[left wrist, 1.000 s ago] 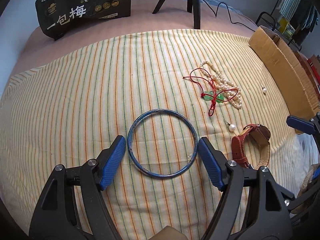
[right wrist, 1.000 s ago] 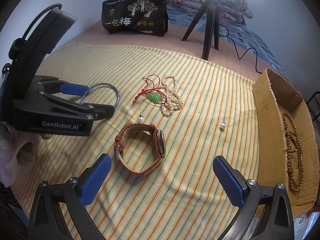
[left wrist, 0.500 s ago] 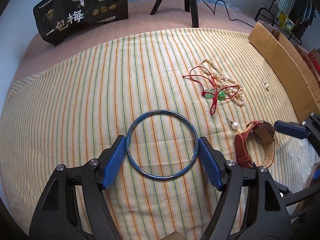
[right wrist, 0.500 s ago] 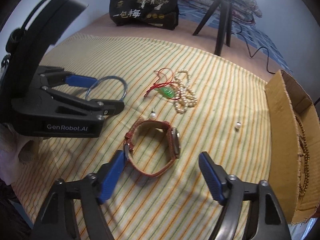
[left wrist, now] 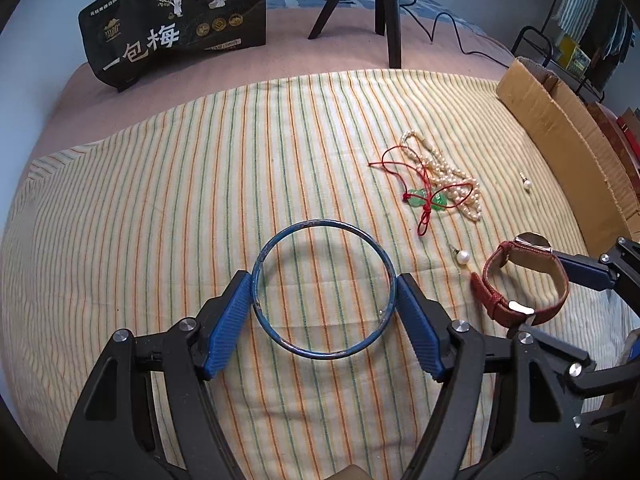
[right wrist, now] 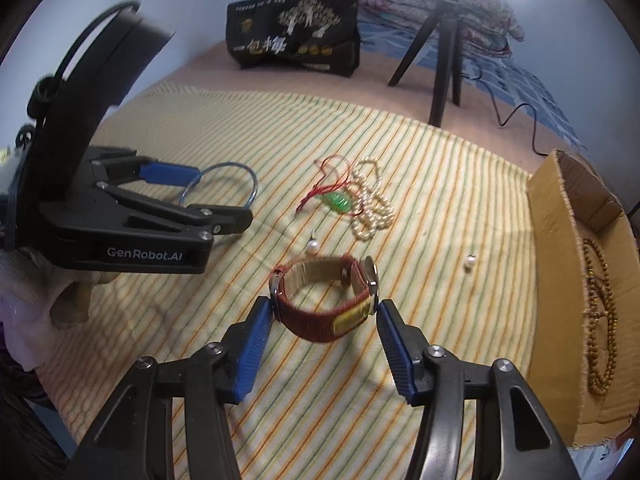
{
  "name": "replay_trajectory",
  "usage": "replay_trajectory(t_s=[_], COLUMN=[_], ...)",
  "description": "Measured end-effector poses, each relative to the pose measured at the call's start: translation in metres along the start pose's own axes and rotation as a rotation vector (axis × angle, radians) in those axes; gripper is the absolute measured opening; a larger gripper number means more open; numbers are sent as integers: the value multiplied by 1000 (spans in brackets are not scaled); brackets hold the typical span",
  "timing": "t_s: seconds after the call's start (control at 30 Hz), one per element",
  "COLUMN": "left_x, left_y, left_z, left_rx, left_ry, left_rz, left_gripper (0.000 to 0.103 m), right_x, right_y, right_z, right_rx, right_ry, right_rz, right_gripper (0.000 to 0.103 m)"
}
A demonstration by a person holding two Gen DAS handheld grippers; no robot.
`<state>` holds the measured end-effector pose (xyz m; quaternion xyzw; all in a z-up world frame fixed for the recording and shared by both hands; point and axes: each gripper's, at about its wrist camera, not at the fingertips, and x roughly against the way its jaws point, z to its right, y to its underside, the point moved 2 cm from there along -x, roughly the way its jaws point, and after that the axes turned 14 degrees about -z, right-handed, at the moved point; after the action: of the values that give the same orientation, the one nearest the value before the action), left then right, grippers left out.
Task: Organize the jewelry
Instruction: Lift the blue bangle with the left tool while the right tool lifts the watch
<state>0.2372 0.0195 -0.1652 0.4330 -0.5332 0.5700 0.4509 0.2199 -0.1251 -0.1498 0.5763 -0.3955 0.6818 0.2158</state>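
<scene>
Sitting between the right gripper's (right wrist: 325,316) pads, apparently touching: watch (right wrist: 326,300).

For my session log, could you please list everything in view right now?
Bangle: one, blue, between the left fingers.
Watch: one, red strap, between the right fingers.
Pearl necklace: one, cream, mid-cloth.
Pendant: one, green, red cord, touching the necklace.
Loose pearls: two, white, on the cloth.
Wooden beads: one strand, brown, inside the box.
Box: one, cardboard, right of the cloth.
Cloth: one, striped.
Bag: one, black, behind.
Tripod: one, black, behind.
Left gripper; right gripper: blue pads.
</scene>
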Motion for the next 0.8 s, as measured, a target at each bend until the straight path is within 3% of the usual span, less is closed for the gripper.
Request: replay_trajectory(t_s=[0.2, 0.23, 0.27, 0.43, 0.5, 0.57, 0.67, 0.8], left_x=[15, 17, 19, 25, 24, 24, 25, 22], left_y=[0, -1, -1, -1, 0, 0, 1, 0], left_z=[5, 6, 7, 16, 17, 18, 17, 14], left_rx=[-3, -4, -6, -32, -34, -37, -36, -24], left_ry=[17, 20, 20, 9, 8, 10, 11, 14], left_rz=[37, 44, 50, 75, 73, 74, 77, 67], left_gripper=[74, 74, 74, 74, 74, 74, 74, 74], right_x=[20, 23, 26, 29, 24, 19, 17, 4], right_y=[-2, -1, -1, 3, 5, 7, 10, 8], right_z=[15, 19, 24, 49, 57, 59, 57, 45], right_rx=[-35, -42, -54, -119, -157, -175, -174, -143], right_ry=[6, 10, 8, -31, -66, -99, -140, -139], right_rz=[48, 57, 55, 57, 39, 18, 20, -18], right_gripper=[51, 11, 5, 6, 27, 70, 81, 82])
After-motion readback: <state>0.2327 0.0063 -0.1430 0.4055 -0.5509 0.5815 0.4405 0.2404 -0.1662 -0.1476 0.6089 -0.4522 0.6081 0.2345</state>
